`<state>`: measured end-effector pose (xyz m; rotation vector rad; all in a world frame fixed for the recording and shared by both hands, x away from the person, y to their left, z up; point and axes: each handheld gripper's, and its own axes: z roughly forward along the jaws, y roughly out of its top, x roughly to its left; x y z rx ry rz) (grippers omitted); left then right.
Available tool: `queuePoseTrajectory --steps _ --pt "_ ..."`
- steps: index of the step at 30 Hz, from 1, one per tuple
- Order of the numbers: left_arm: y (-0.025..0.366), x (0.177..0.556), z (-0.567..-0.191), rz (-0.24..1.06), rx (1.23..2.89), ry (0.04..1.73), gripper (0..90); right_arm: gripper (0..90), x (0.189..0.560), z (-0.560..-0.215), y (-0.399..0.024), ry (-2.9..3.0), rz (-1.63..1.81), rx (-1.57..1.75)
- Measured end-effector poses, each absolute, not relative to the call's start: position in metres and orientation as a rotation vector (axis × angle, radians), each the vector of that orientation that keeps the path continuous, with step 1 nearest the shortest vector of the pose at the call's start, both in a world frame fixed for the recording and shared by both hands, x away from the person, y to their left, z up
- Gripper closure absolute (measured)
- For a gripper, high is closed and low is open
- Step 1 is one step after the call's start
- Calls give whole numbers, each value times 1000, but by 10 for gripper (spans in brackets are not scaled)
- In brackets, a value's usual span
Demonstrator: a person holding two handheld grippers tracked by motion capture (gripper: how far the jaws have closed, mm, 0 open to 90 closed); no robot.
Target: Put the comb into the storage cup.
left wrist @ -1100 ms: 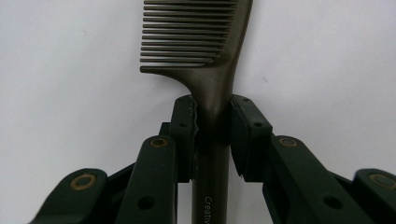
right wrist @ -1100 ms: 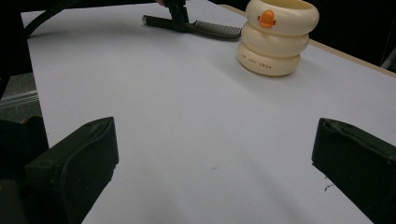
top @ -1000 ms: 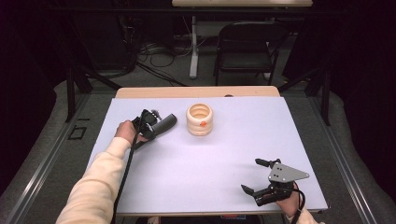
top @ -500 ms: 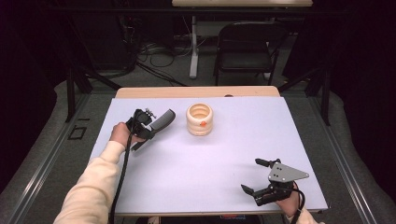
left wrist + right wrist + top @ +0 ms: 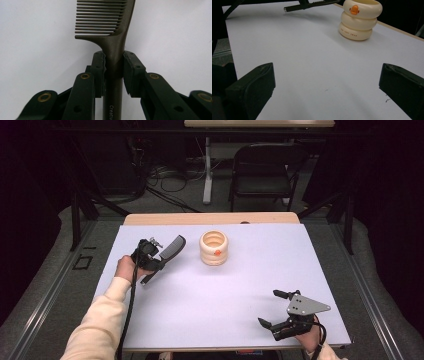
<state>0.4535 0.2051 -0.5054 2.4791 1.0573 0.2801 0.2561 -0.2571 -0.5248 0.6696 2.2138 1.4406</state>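
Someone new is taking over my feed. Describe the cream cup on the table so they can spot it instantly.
Look at the white table, toward its far edge, near the middle. The cup stands upright there, to the right of the dark comb held in the left gripper. It is the only pale thing on the table: cream, shaped like three stacked rings, with a small orange duck mark on its side.

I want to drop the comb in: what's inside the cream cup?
From above, the cup looks hollow, with a pale inner wall and nothing sticking out. Its bottom is hidden by the rim.
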Motion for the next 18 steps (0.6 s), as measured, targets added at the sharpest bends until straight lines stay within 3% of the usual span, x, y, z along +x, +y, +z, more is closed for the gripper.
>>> queuePoseTrajectory --steps 18 --pt "211 436 -510 321 2345 1037 723 0 256 -525 -257 2219 1439 667"
